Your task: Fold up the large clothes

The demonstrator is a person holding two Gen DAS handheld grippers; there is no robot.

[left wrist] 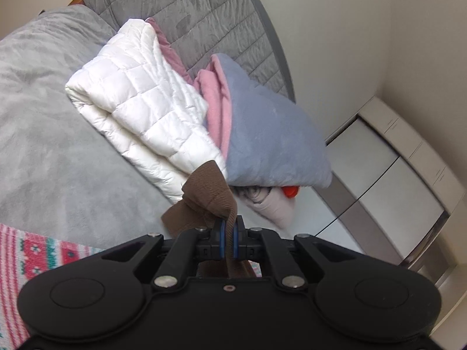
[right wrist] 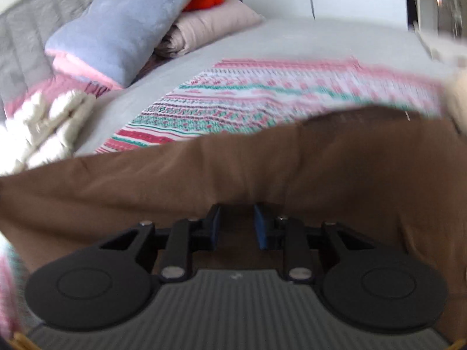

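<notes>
Grey bed (left wrist: 52, 151) carries a white quilt (left wrist: 140, 108) and blue pillow (left wrist: 271, 134); the left gripper (left wrist: 229, 242) pinches a brown garment (left wrist: 204, 201) edge; only the right view shows the right gripper (right wrist: 236, 227) parted, under the garment's broad span, beside a patterned sweater (right wrist: 262, 99).

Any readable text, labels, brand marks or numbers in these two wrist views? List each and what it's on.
None readable in either view.
The patterned knit carries only decorative motifs, no letters.
A small mark on the right gripper housing is too small to read.
</notes>
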